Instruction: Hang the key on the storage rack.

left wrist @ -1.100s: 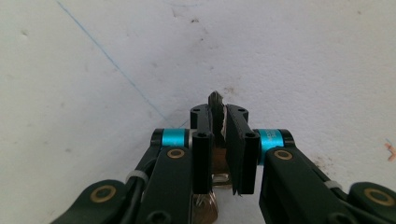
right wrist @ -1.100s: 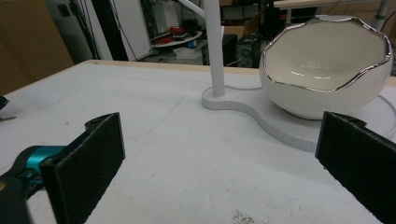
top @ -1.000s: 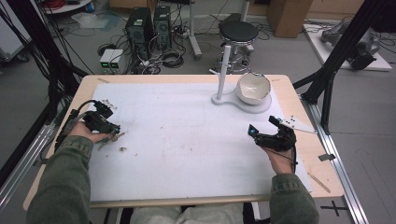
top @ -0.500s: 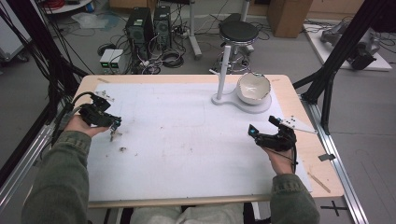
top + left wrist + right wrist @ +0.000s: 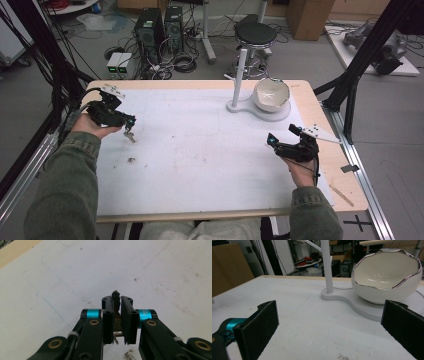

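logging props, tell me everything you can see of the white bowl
The white bowl is glossy, ceramic-looking and shaped like a cracked eggshell, with a jagged, silvery rim. It looks empty and sits upright on the white stand base, beside its pole, at the table's far right in the high view. Neither gripper touches it.

Even, soft light; slight blur.

No text, label, brand or number can be read on anything here
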The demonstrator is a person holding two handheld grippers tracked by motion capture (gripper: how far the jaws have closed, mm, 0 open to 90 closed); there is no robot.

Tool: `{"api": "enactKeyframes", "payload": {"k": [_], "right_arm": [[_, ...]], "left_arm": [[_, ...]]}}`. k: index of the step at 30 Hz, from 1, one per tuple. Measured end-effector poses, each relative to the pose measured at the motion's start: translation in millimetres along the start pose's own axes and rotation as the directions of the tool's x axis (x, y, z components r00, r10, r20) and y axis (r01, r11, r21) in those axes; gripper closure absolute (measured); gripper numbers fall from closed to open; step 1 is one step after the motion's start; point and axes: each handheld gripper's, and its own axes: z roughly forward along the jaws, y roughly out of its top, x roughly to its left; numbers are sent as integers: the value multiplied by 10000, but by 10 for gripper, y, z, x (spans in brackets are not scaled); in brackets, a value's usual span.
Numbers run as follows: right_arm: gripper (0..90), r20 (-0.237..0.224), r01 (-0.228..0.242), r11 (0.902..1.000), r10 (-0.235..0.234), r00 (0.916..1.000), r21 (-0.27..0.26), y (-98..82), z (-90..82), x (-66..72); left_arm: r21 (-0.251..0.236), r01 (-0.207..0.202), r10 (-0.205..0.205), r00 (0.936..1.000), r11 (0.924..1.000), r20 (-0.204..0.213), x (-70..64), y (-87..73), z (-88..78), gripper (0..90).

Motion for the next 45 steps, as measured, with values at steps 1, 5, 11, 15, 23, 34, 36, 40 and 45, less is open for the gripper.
{"api": "enactKeyframes", "payload": {"k": [1, 5, 11, 15, 23, 34, 36, 40, 45], "right_arm": [[4, -27, -44, 10000, 44, 10000, 9, 0, -4, 5], [4, -10, -44, 10000, 44, 10000, -73, -1, -19, 5], [4, -42, -131, 9999, 131, 9999, -72, -6, -27, 3], [3, -13, -113, 9999, 113, 9999, -110, -7, -30, -2], [4, -26, -243, 9996, 242, 9997, -129, -7, -51, 3], [4, -8, -305, 9993, 304, 9995, -201, -7, -75, -12], [4, -23, -307, 9993, 307, 9995, -217, -8, -75, -13], [3, -21, -291, 9993, 291, 9996, -227, -8, -72, -9], [4, -10, -321, 9992, 320, 9995, -245, -8, -74, -18]], "left_arm": [[-65, -99, 98, 10000, 9999, -4, -21, 52, -27, 808], [-194, -205, 206, 9998, 9996, 26, -46, 159, -79, 808], [-451, -289, 283, 9995, 9986, -130, -54, 290, -141, 808], [-572, -350, 346, 9994, 9977, -86, -61, 391, -171, 807], [-540, -536, 533, 9986, 9971, -69, -111, 530, -145, 807], [-572, -872, 862, 9961, 9945, -193, -182, 795, -216, 807], [-597, -1046, 1036, 9944, 9927, -193, -212, 863, -232, 807], [-716, -1306, 1298, 9914, 9888, -159, -265, 993, -262, 808], [-787, -1535, 1532, 9881, 9850, -97, -337, 1178, -266, 807]]}}
